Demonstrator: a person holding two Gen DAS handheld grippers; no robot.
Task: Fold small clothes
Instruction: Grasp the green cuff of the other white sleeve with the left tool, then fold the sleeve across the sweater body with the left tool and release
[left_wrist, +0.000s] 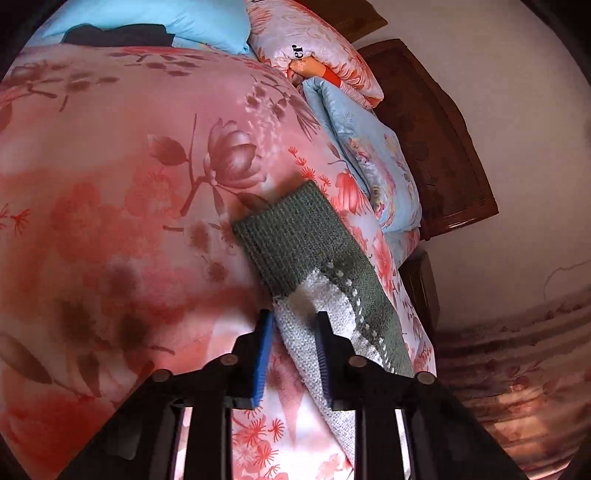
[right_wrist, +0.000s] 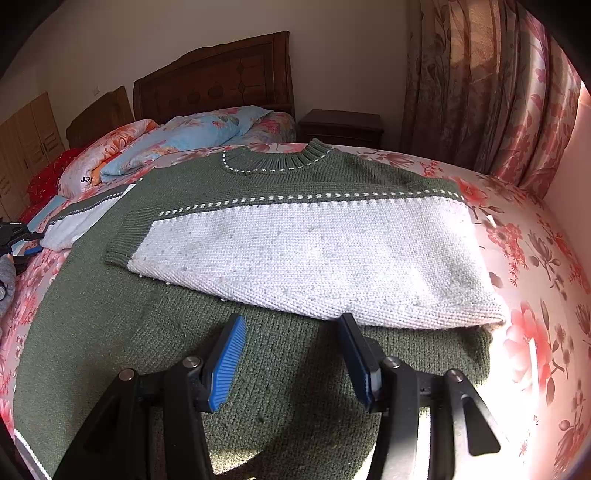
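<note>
On the bed (right_wrist: 524, 266), over its pink floral bedspread, a green and white knitted sweater (right_wrist: 280, 177) lies spread flat with its ribbed collar toward the wooden headboard (right_wrist: 218, 77). One sleeve (right_wrist: 317, 254), mostly white with a green cuff, is already laid across the chest, so the fold looks partly done; the other sleeve (left_wrist: 306, 258) reaches out sideways toward the edge of the bed, probably the next part to bring in.

The right tongs (right_wrist: 291, 354) hover just above the green lower body of the sweater, near the hem of the folded sleeve. Their blue pads stand well apart with nothing between them, released and gripping no cloth. Held low and close like this, they seem placed to pin or smooth the garment while the other side is worked.

The left tongs (left_wrist: 293, 354) sit at the outstretched sleeve. In the left wrist view the white part of the sleeve runs between the two blue pads and its green cuff lies flat on the bedspread beyond them. A gap shows beside each pad, so the tongs appear open around the sleeve rather than clenched on it, likely lined up to take hold.

Folded quilts and pillows (right_wrist: 173, 140) are stacked by the headboard, clear of the working area, and a floral curtain (right_wrist: 491, 85) hangs beside the bed.
</note>
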